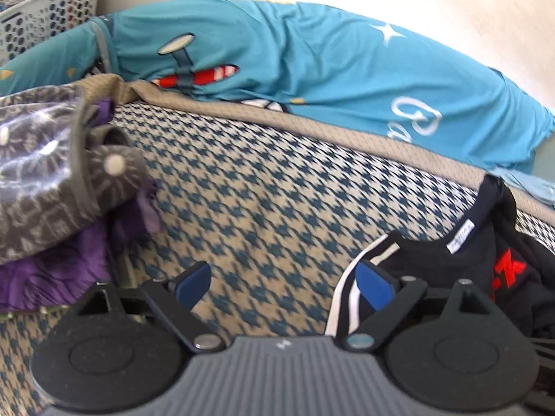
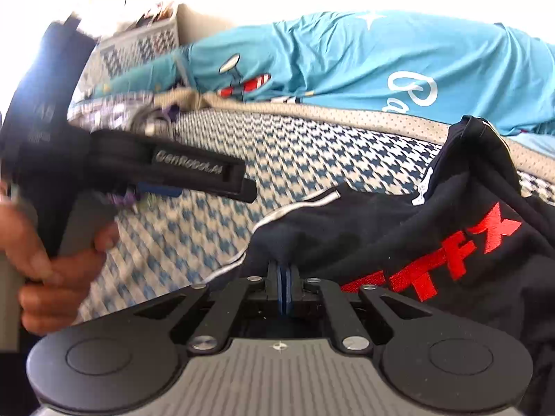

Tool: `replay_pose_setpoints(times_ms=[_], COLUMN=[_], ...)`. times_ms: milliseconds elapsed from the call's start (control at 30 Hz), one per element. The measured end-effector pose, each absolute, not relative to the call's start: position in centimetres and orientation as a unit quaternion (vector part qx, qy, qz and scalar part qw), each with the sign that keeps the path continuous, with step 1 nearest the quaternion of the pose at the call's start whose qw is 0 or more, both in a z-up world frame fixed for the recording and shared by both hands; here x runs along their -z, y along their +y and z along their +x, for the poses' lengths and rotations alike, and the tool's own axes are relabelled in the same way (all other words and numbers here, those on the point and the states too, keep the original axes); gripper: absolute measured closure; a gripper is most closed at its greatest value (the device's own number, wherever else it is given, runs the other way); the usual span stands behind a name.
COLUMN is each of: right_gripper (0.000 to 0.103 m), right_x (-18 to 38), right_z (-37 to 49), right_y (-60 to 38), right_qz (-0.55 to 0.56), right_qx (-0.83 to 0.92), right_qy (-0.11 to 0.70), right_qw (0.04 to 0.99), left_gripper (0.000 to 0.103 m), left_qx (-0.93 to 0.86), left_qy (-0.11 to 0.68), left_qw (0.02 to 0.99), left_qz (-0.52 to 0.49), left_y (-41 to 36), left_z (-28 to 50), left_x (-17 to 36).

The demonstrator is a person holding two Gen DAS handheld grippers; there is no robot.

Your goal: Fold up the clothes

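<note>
A black garment with red letters and white trim lies bunched on the houndstooth bed cover. My right gripper is shut on its near edge, the blue pads pressed together with the cloth at their tips. In the left wrist view the same black garment sits at the lower right. My left gripper is open above bare bed cover, its right pad next to the white trim and nothing between the fingers. The right wrist view shows the left gripper from the side, held by a hand.
A turquoise printed shirt lies spread along the far side of the bed. A grey patterned garment rests on a purple one at the left. A white perforated laundry basket stands at the far left.
</note>
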State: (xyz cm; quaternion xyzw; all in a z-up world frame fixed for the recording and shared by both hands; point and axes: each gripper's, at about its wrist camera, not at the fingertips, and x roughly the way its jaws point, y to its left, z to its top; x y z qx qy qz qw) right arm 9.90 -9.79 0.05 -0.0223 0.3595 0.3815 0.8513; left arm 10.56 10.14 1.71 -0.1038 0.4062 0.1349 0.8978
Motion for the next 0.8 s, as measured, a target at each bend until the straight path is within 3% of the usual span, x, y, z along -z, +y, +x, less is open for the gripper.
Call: replay_pose_setpoints(times_ms=[333, 800], right_gripper=[0.098, 0.095], right_x=[-1.7, -0.7], right_z=[10.5, 10.0], right_y=[-8.0, -2.9], right_qz=[0.104, 0.135], right_qx=[-0.387, -0.418], right_qy=[0.345, 0.356], right_qw=[0.849, 0.825], left_gripper=[0.012, 0.009], left_qx=[-0.183, -0.198], left_qy=[0.387, 0.365], left_qw=[0.892, 0.890], left_qz=[-0.149, -0.187], left_y=[14.9, 18.0], left_z=[9.0, 7.2], left_x=[-3.3, -5.1])
